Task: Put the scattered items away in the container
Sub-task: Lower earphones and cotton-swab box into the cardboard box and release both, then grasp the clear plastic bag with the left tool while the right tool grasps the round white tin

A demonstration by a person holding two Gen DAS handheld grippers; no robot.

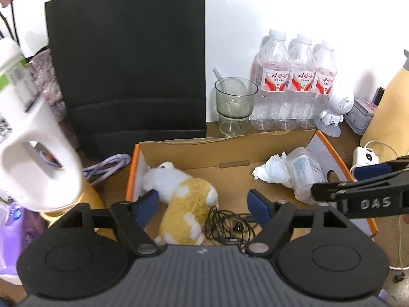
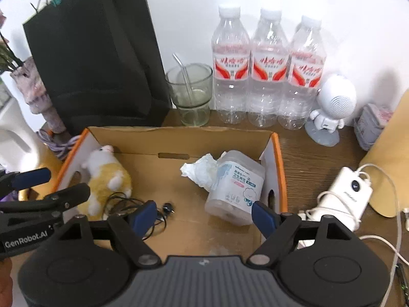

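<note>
Both the left gripper [image 1: 202, 204] and right gripper [image 2: 203, 215] hang with jaws open and empty over the cardboard box [image 2: 278, 158] at the desk's back edge, where the plush toy [image 1: 184, 199], earphones [image 1: 230, 227], tissue [image 2: 199, 171] and tub [image 2: 235, 186] lie; a careless swing could snag the earphone cord.

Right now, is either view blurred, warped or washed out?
Left wrist: the white jug at the left edge is smeared by blur, the box stays sharp, and the bottles lean with fisheye bending. Right wrist: sharp throughout, white wall bright, corners vignetted dark.
</note>
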